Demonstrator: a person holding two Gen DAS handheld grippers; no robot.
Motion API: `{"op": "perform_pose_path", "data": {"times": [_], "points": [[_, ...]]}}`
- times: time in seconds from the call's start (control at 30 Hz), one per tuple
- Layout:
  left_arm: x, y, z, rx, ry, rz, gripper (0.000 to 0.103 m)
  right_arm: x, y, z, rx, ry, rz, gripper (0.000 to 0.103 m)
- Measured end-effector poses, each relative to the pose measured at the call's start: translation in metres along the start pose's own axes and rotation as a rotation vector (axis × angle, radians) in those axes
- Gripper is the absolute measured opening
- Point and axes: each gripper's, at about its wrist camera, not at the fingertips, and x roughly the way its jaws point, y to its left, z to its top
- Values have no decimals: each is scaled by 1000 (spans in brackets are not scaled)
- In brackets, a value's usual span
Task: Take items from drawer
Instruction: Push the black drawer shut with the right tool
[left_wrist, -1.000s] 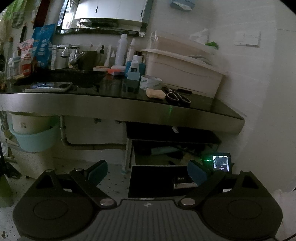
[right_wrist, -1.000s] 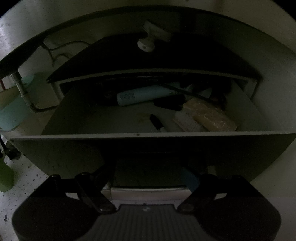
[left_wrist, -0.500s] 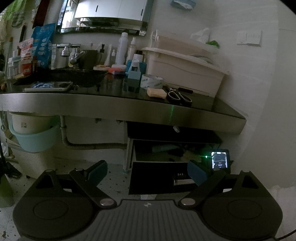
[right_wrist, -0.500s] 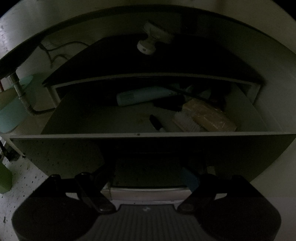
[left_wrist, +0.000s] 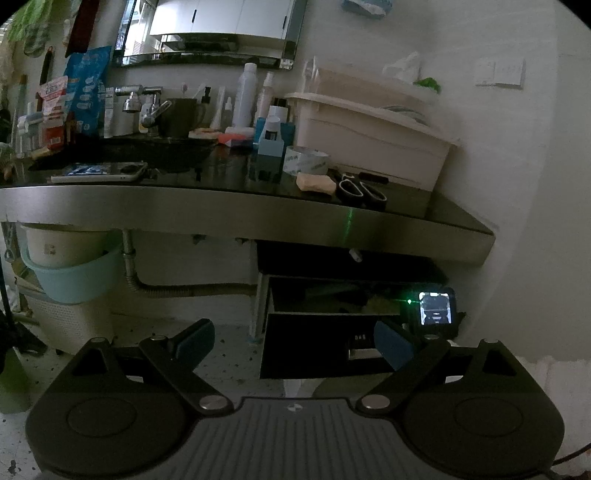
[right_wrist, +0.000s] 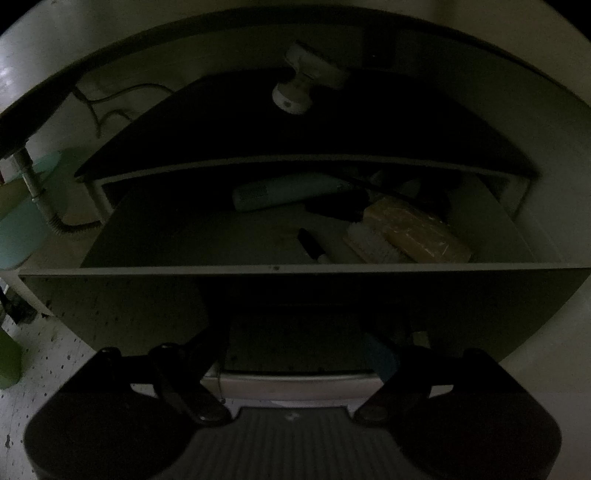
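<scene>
Left gripper (left_wrist: 295, 338) is spread wide with nothing between its blue pads, facing the counter (left_wrist: 221, 206) from well back. Right gripper (right_wrist: 295, 354) sits low against the front of the open drawer (right_wrist: 147, 271), its fingers apart on either side of a pale bar there. The gloom hides whether the pads press on it.

Little writing can be read. Small pale digits on the drawer front in the left view are too blurred to make out, as are the print on the blue packet (left_wrist: 86, 92) and the label panel on the pale green tube (right_wrist: 288, 190).

That tube lies at the back of the drawer, its long axis running left to right. A black marker (right_wrist: 312, 245) points its pale tip at the drawer front. A white-bristled brush (right_wrist: 369, 243) and a yellowish bar (right_wrist: 417, 232) lie side by side at the right, slanting from back left to front right.

Against a second ago, both views are nearly unchanged, with the drawer open as far and its contents unmoved.
</scene>
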Motion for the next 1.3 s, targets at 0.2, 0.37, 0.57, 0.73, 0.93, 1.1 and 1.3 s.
{"op": "perform_pose_path", "data": {"times": [0.2, 0.37, 0.57, 0.73, 0.93, 1.1, 1.3], "points": [[1, 0, 1, 4, 4, 5, 94, 0, 2, -2, -7, -9, -8, 83], [2, 0, 0, 2, 10, 9, 94, 2, 2, -2, -4, -6, -5, 83], [3, -1, 1, 8, 13, 16, 94, 5, 1, -3, -2, -6, -5, 83], [5, -1, 1, 5, 16, 22, 94, 5, 3, -3, -1, -7, -7, 83], [6, 1, 3, 6, 17, 26, 94, 4, 3, -3, -1, -6, -7, 83], [7, 1, 4, 4, 17, 28, 94, 5, 3, -4, 0, -5, -9, 84], [9, 4, 3, -5, 25, 31, 94, 6, 4, -4, 4, 0, -13, 85]]}}
